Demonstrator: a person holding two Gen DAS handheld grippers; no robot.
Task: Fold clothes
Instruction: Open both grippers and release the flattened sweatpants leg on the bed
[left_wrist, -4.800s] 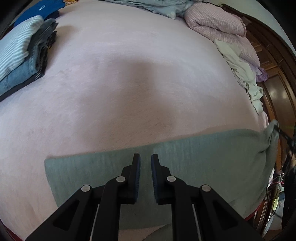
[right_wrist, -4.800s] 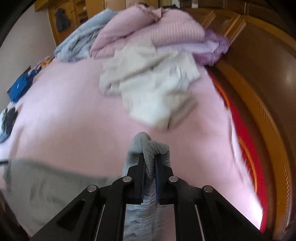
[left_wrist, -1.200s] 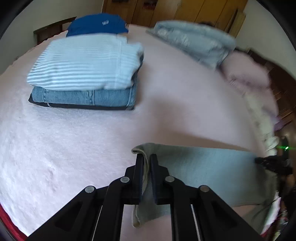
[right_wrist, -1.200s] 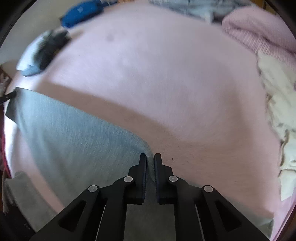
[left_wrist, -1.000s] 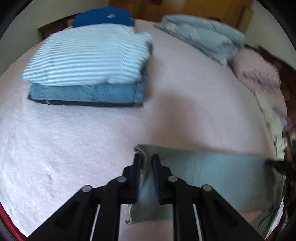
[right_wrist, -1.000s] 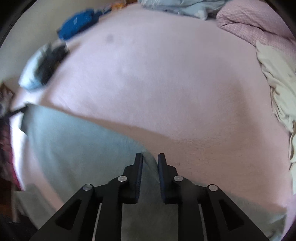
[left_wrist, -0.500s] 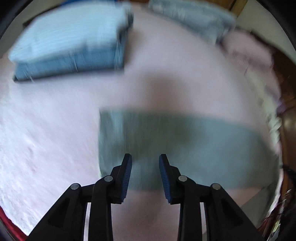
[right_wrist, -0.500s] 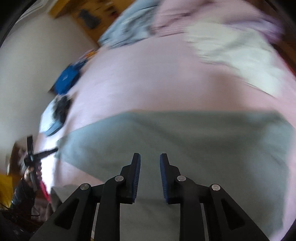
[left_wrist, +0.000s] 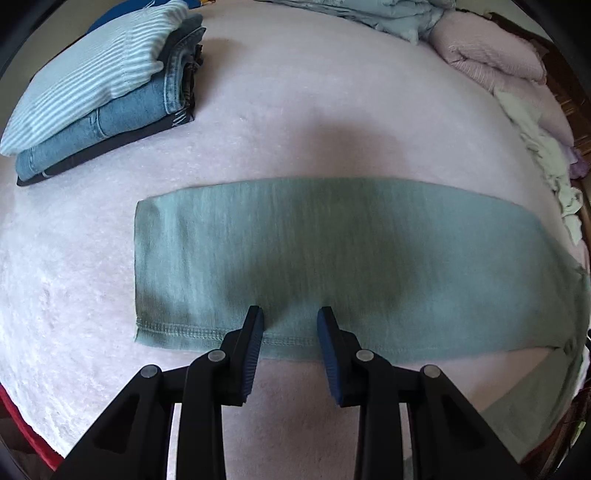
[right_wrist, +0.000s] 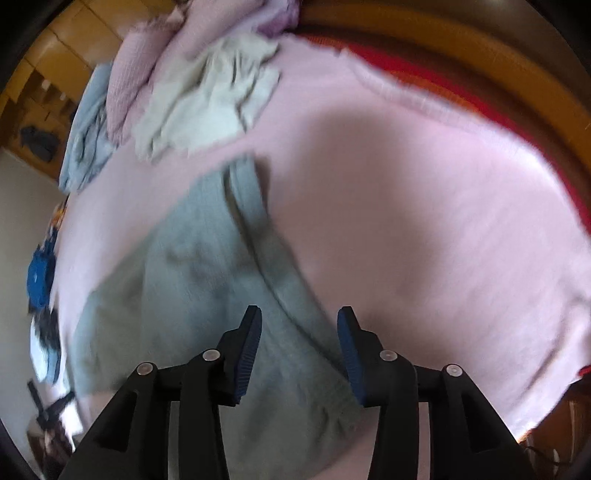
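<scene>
A grey-green garment (left_wrist: 332, 258) lies flat in a long band across the pink bedspread (left_wrist: 314, 110), its stitched hem along the near edge. My left gripper (left_wrist: 290, 317) hovers open over that hem, nothing between its fingers. In the right wrist view the same garment (right_wrist: 207, 273) stretches away to the left, with a seam running along its right side. My right gripper (right_wrist: 299, 319) stands open above the garment's near end, holding nothing.
A folded stack (left_wrist: 99, 92) of striped top, jeans and dark cloth sits at the back left. Unfolded clothes pile up at the far side: pale blue (left_wrist: 369, 14), pink (left_wrist: 491, 59), white (right_wrist: 210, 99). The bed's wooden frame (right_wrist: 461, 74) runs along the right.
Both grippers let go of the garment's folded edge and opened wide. The garment now lies flat on the bed. The right gripper swung towards the right end of the bed.
</scene>
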